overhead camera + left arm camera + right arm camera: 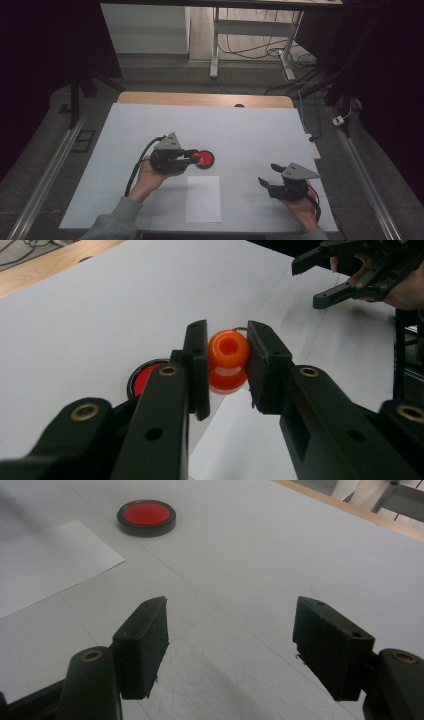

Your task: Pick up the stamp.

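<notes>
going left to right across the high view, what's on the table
left gripper shut on an orange ring → red disc → white paper sheet, nearer the person → right gripper, fingers open and empty

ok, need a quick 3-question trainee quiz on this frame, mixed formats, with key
1. True or false: the right gripper holds the orange ball.
2. Multiple choice: the orange ball held in the left gripper is
A. resting on the white paper sheet
B. raised near the red disc
C. lying on the wooden table edge
3. Fill in: in the right gripper view, the space between the two black jaws holds ____.

Key:
1. False; its jaws stand open with nothing in them.
2. B; the left gripper is shut on the ball close to the disc.
3. Nothing; bare table surface shows there.
</notes>
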